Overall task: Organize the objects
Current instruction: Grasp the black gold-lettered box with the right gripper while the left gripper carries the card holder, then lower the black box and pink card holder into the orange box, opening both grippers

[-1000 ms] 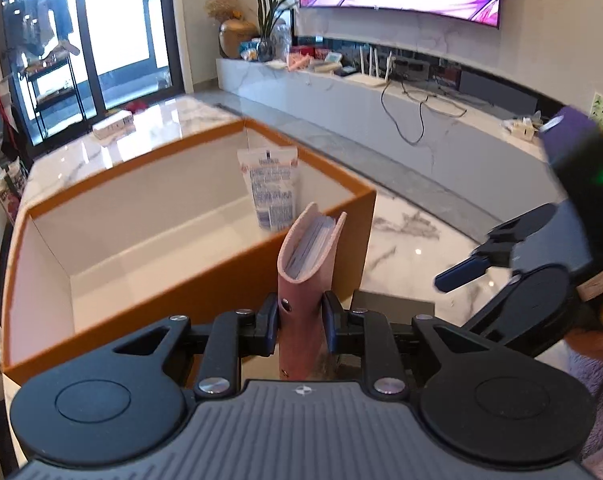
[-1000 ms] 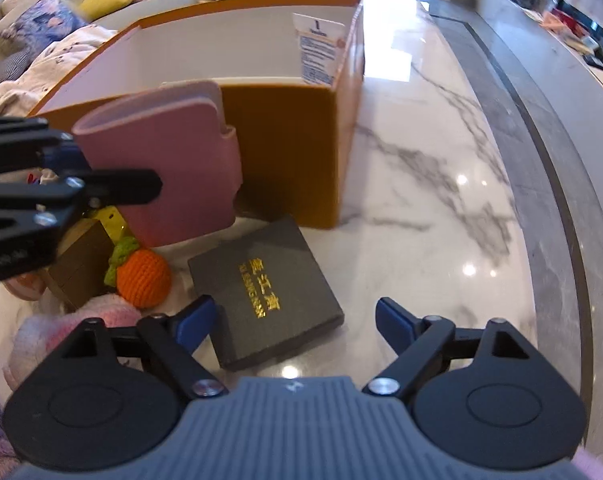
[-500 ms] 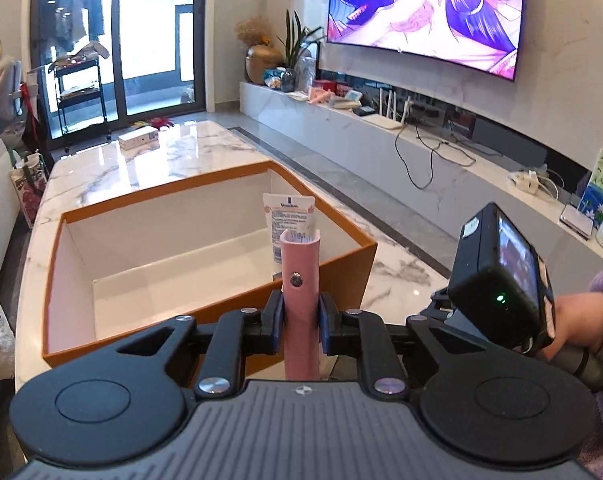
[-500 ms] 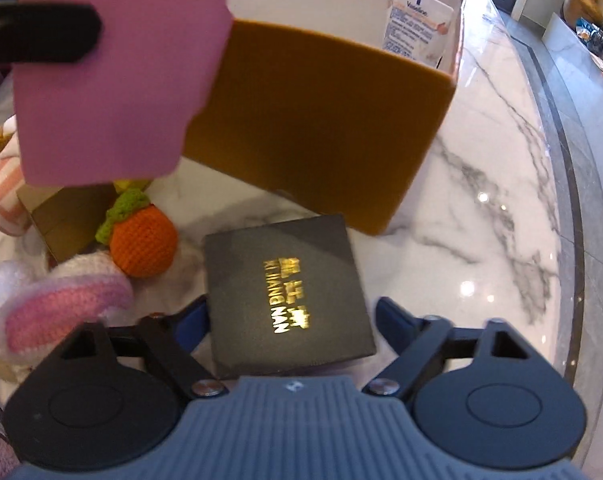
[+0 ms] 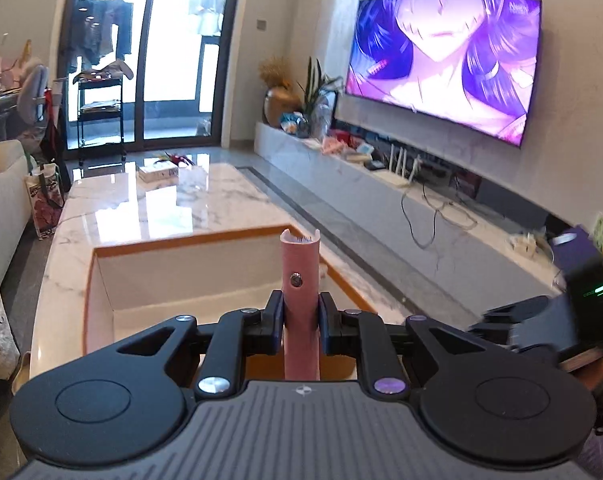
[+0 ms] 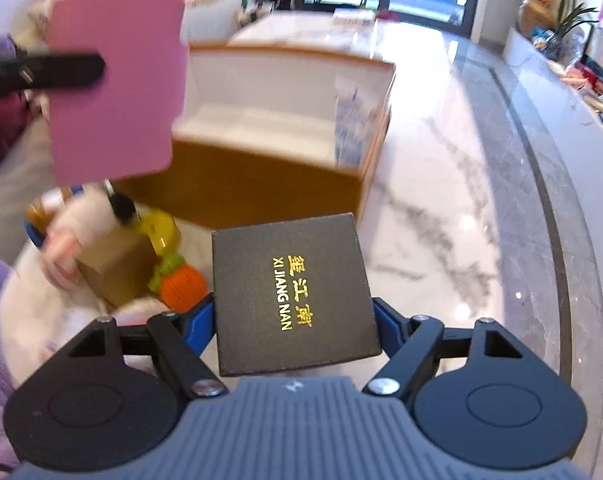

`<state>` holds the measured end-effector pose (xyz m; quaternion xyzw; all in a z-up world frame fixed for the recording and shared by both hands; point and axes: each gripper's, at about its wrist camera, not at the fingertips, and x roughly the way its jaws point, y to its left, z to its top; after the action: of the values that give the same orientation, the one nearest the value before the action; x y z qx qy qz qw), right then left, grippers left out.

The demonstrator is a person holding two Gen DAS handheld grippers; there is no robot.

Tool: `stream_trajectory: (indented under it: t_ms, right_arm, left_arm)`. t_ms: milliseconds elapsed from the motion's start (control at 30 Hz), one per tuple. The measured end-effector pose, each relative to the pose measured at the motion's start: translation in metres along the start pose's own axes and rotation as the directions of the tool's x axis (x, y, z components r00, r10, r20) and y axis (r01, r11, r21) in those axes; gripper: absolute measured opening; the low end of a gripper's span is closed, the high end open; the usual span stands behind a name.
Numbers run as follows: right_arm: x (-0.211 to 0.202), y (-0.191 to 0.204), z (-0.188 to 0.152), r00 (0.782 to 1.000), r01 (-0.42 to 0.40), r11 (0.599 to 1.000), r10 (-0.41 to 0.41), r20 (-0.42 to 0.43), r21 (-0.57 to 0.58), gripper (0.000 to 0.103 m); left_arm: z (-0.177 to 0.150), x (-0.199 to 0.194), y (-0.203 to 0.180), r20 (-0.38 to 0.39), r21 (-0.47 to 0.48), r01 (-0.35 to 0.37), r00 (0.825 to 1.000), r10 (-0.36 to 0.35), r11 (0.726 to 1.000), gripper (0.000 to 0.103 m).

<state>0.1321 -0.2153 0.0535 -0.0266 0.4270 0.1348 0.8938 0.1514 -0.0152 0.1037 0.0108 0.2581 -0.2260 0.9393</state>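
My left gripper (image 5: 300, 318) is shut on a pink wallet (image 5: 301, 300), held upright above the near edge of the open orange box (image 5: 89, 280); the wallet also shows in the right wrist view (image 6: 113, 88). My right gripper (image 6: 293, 320) is shut on a black box with gold lettering (image 6: 291, 292) and holds it lifted just in front of the orange box (image 6: 241, 184). A white tube with blue print (image 6: 353, 120) stands inside the orange box at its right end.
Left of the black box lie a knitted orange fruit (image 6: 181, 286), a brown cardboard box (image 6: 117, 264), a yellow item (image 6: 161, 228) and a white plush toy (image 6: 49, 272). A white packet (image 5: 157, 172) lies at the marble table's far end (image 5: 161, 204).
My right gripper closed on the black box and lifted it off the table. My left gripper rose and tilted up with the pink wallet, over the orange box.
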Motion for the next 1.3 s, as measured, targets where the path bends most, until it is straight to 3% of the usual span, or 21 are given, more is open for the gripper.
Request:
stream_trajectory:
  t_ms: [233, 367, 600, 800, 1300]
  right_arm:
    - [-0.039, -0.002, 0.048, 0.99, -0.068, 0.995, 0.058, 0.125, 0.075, 0.079]
    - [-0.023, 0.008, 0.085, 0.99, -0.061, 0.998, 0.057, 0.127, 0.028, 0.079]
    - [0.046, 0.011, 0.127, 0.995, -0.093, 0.996, 0.093, -0.027, -0.001, 0.079]
    - [0.11, 0.016, 0.135, 0.984, -0.09, 0.991, 0.103, -0.147, 0.094, 0.079]
    - [0.181, 0.019, 0.129, 0.949, 0.021, 0.99, 0.023, -0.315, 0.136, 0.08]
  left_arm:
    - [0.018, 0.006, 0.018, 0.071, -0.004, -0.09, 0.993, 0.09, 0.996, 0.02]
    - [0.022, 0.02, 0.033, 0.046, -0.052, -0.067, 0.997, 0.069, 0.996, 0.02]
    - [0.019, 0.05, 0.075, -0.066, -0.128, -0.119, 0.992, 0.111, 0.985, 0.02]
    - [0.005, 0.075, 0.109, -0.184, -0.197, -0.155, 0.976, 0.119, 0.968, 0.02]
    - [-0.01, 0.107, 0.127, -0.296, -0.267, -0.091, 0.955, 0.008, 0.959, 0.02]
